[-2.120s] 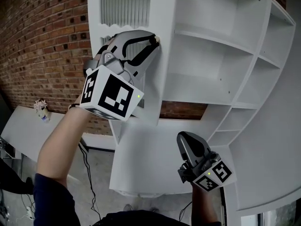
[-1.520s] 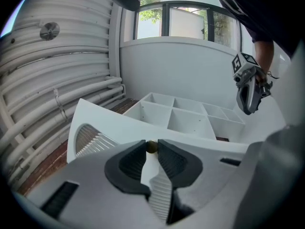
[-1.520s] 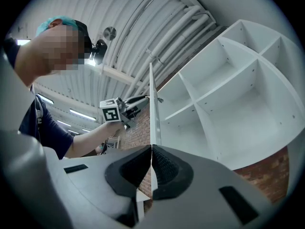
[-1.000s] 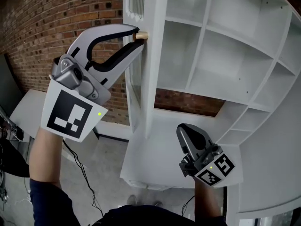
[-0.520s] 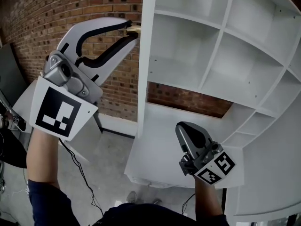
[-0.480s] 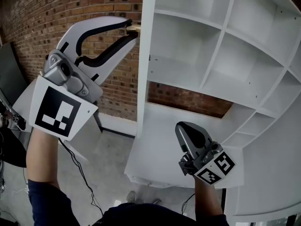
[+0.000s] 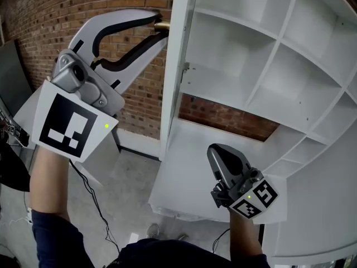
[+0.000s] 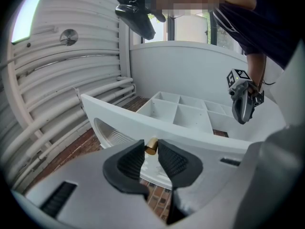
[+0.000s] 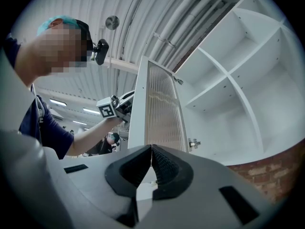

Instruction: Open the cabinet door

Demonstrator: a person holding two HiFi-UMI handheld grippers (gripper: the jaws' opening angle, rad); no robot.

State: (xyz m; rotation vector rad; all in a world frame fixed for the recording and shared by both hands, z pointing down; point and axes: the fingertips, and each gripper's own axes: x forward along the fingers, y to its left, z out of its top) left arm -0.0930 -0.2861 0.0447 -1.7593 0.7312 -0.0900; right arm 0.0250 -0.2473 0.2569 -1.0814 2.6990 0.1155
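Cabinet door (image 7: 173, 77): ribbed-glass panel, hinged on the cabinet's left side, already standing wide and seen edge-on in the head view. Shelves (image 7: 262, 54): fully exposed, bare. Brass knob (image 8: 151, 145): on the door's free edge, clamped between the pads of the left claw (image 7: 158, 28). Right claw (image 9: 151, 152): closed on nothing, held low before the cabinet. Progress: opening judged essentially done; what is left is letting go of the knob

A red brick wall (image 7: 114, 4) rises behind the grey concrete floor (image 7: 131, 197).
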